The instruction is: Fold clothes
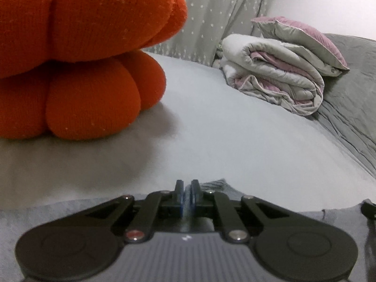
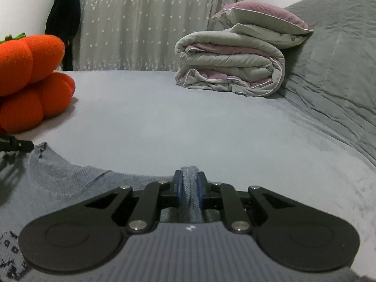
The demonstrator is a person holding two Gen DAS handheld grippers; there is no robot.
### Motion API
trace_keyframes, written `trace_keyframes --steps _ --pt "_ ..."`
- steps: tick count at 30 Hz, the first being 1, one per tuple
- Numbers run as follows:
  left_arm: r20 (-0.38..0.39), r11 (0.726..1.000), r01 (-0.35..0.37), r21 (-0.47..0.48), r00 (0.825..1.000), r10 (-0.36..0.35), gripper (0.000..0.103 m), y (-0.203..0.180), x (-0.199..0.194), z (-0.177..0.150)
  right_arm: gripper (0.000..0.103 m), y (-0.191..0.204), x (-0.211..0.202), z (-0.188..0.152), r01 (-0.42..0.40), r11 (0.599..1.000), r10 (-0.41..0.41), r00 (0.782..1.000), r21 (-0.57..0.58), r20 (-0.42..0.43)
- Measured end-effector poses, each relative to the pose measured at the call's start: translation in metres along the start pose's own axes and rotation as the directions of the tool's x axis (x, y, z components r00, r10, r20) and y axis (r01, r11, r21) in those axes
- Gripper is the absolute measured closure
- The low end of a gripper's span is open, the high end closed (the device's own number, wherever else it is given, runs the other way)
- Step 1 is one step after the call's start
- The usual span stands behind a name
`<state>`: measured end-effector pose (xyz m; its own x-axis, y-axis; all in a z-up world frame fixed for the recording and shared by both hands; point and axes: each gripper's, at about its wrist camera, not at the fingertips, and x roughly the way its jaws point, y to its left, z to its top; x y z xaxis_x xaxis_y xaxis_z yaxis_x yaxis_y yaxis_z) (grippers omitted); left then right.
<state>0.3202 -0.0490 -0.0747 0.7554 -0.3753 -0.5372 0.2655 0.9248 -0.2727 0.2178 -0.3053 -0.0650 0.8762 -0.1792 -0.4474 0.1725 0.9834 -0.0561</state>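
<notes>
A grey-blue knitted sweater (image 2: pixel 58 183) lies flat on the pale bed sheet (image 2: pixel 188 122), its ribbed collar at the left of the right wrist view and a dark pattern low at the left edge. My right gripper (image 2: pixel 189 181) is shut on a bunched fold of the sweater's top edge, which stands up between the blue pads. In the left wrist view my left gripper (image 1: pixel 187 192) is shut on another thin edge of the sweater (image 1: pixel 58 213), whose fabric spreads under the gripper. The tip of the left gripper shows at the left edge of the right wrist view.
Two stacked orange pumpkin cushions (image 1: pixel 77 54) sit close at the left, also cushions (image 2: pixel 30 80). A rolled grey and pink duvet (image 2: pixel 232 68) with a pillow (image 2: pixel 260 21) on top lies at the back. A grey blanket (image 2: pixel 333 70) rises at the right. A starred curtain (image 2: pixel 145 23) hangs behind.
</notes>
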Motion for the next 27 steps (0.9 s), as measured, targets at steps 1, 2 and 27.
trace_keyframes --steps 1,2,27 --pt "-0.005 1.000 0.014 0.002 1.000 -0.014 0.096 -0.002 -0.006 0.005 0.089 0.000 -0.001 0.001 -0.001 1.000 0.001 1.000 0.001 0.006" --pt "0.005 0.999 0.030 0.012 1.000 -0.030 0.094 -0.005 -0.015 0.009 0.089 -0.001 -0.002 0.002 -0.003 1.000 0.003 1.000 0.002 0.013" --pt "-0.117 0.820 0.546 -0.169 0.815 -0.567 0.088 -0.075 0.001 -0.062 0.083 0.025 -0.027 -0.013 -0.456 0.872 0.415 0.882 -0.181 -0.224"
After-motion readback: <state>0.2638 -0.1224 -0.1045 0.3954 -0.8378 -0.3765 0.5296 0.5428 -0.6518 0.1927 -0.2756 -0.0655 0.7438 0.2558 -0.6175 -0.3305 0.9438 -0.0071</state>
